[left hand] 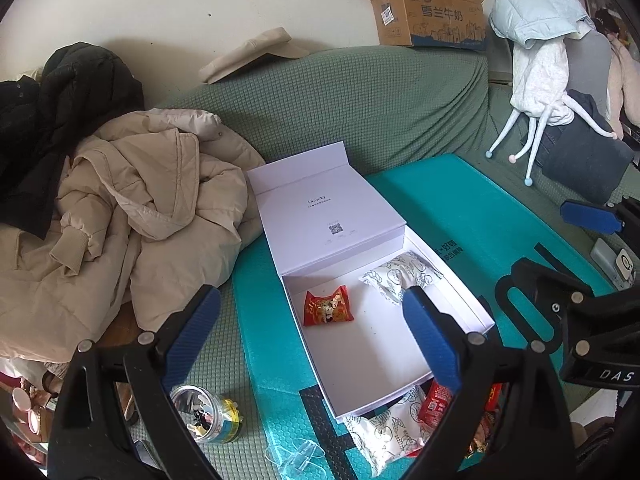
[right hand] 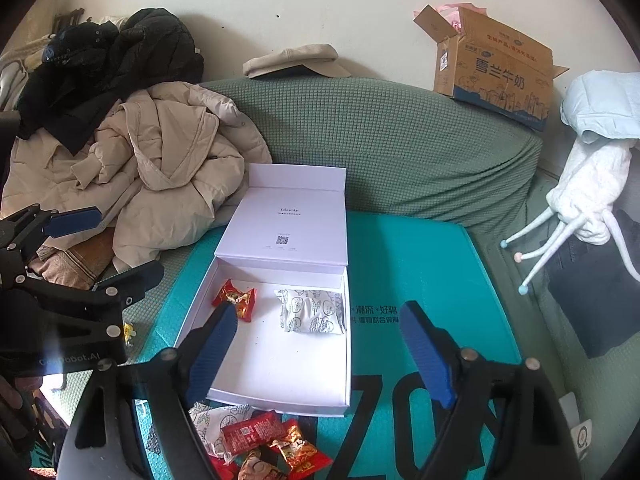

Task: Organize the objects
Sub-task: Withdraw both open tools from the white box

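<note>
On the sofa: green cover (right hand: 400,152), with a teal mat (right hand: 432,264) laid over the seat.
Heaped clothes: beige coat (right hand: 168,184) and black jacket (right hand: 112,68) beside the mat, apart from the work.
White box (right hand: 280,376): lies on the mat, lid (right hand: 286,220) folded back toward the sofa back.
Box contents: one red snack packet (right hand: 236,300) at the back left, one white printed packet (right hand: 312,312) at the back right, apart from each other; front half bare.
Loose pile (right hand: 260,440): red and white packets on the mat just in front of the box's near wall, still outside.
Small jar (left hand: 208,412): on the cover, left of the mat; contents too small to tell.
Left gripper (left hand: 312,336): jaws wide, holding nothing, above the box.
Right gripper (right hand: 320,352): jaws wide, holding nothing, above the box's front edge.
Step in hand: likely between placements, two packets stowed.
Next move: probably dip toward the pile, close on a single packet, lift it over the near wall.
</note>
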`<state>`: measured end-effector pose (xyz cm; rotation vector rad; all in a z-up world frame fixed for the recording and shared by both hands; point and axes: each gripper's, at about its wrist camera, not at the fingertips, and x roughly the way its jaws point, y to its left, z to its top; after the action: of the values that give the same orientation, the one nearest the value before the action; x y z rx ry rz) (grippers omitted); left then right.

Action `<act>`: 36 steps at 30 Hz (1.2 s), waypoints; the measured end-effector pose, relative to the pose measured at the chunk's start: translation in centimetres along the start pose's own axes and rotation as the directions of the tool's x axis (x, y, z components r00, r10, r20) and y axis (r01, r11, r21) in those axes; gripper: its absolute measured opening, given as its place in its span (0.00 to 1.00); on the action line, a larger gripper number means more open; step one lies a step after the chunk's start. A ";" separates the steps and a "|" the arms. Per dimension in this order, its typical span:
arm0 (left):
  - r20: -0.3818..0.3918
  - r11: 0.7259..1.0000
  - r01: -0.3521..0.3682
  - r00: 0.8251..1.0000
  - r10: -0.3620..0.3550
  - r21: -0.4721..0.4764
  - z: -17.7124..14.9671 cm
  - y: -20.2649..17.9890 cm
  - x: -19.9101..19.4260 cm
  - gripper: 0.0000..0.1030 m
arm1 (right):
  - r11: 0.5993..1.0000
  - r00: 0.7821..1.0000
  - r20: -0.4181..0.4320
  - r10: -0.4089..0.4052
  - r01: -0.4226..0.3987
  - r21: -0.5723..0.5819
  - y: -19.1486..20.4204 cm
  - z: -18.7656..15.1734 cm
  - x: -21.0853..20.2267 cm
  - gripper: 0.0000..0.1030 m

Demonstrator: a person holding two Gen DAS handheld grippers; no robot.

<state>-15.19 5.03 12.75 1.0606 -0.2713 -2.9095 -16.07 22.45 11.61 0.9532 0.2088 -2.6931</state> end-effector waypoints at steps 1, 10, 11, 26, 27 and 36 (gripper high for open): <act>0.001 1.000 0.002 1.000 -0.002 0.000 -0.2 0.0 -0.3 0.90 | 1.000 1.000 0.001 0.000 0.000 0.005 0.0 -0.2 -0.3 0.82; -0.019 0.999 0.016 1.000 -0.015 0.029 -3.2 -0.4 -1.5 0.91 | 0.999 1.000 -0.020 0.001 -0.001 0.034 0.8 -2.9 -1.9 0.82; -0.025 0.999 0.021 1.000 -0.020 0.032 -3.5 -0.5 -1.4 0.91 | 0.999 1.000 -0.022 0.000 0.001 0.034 0.9 -3.2 -2.0 0.82; -0.045 0.995 0.097 0.994 -0.098 -0.006 -8.0 -0.1 0.1 0.91 | 0.998 0.996 -0.093 -0.014 0.020 0.067 2.6 -9.2 -0.4 0.82; -0.046 0.995 0.100 0.994 -0.100 0.000 -8.3 -0.1 0.1 0.91 | 0.997 0.995 -0.102 -0.017 0.025 0.071 2.7 -9.5 -0.2 0.83; -0.085 0.983 0.177 0.980 -0.180 -0.041 -11.1 0.7 1.0 0.91 | 0.996 0.993 -0.118 -0.015 0.025 0.085 4.2 -12.4 -0.2 0.90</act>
<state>-8.86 2.54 3.85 1.2675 -0.1308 -2.9982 -7.22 21.28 1.98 1.1429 0.1266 -2.6857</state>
